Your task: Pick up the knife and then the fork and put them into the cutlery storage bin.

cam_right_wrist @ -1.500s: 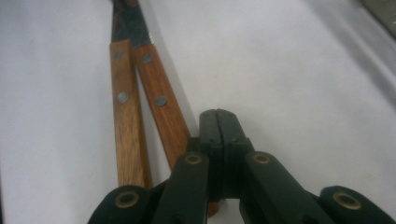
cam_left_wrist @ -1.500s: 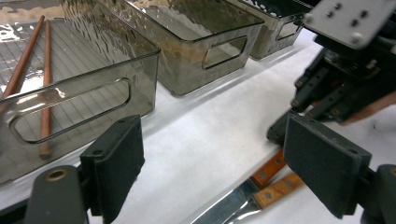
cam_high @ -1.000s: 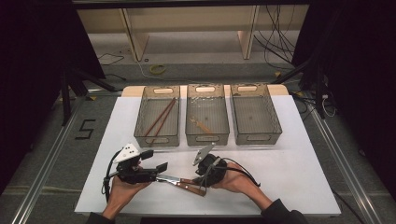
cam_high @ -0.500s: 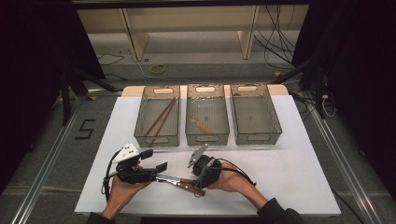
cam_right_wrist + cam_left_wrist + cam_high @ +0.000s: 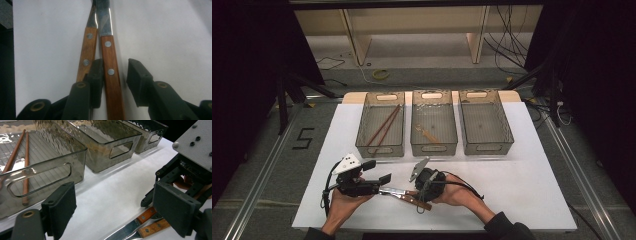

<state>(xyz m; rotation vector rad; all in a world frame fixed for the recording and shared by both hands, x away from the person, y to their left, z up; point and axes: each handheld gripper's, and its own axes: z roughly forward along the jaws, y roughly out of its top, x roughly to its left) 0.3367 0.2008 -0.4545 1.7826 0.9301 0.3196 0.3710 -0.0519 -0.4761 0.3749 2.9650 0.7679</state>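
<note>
Two wooden-handled knives (image 5: 404, 194) lie side by side on the white table near its front edge. My right gripper (image 5: 115, 66) points down at their handles and its jaws have just been closing. The redder handle (image 5: 110, 75) lies between the jaws. One jaw sits in the gap beside the paler handle (image 5: 87, 55), while the other stands a little off the redder one. In the high view the right gripper (image 5: 421, 192) is over the handle ends. My left gripper (image 5: 378, 171) rests to the left of the blades, open and with nothing between its jaws (image 5: 116, 205).
Three clear grey bins stand in a row behind. The left bin (image 5: 379, 150) holds two brown chopsticks (image 5: 384, 125). A small wooden utensil (image 5: 427, 134) lies in the middle bin (image 5: 434, 149), and nothing shows in the right bin (image 5: 507, 135). White table (image 5: 522, 190) spreads to the right.
The right gripper has shifted slightly left, over the knife handles. The left gripper has stayed where it was.
</note>
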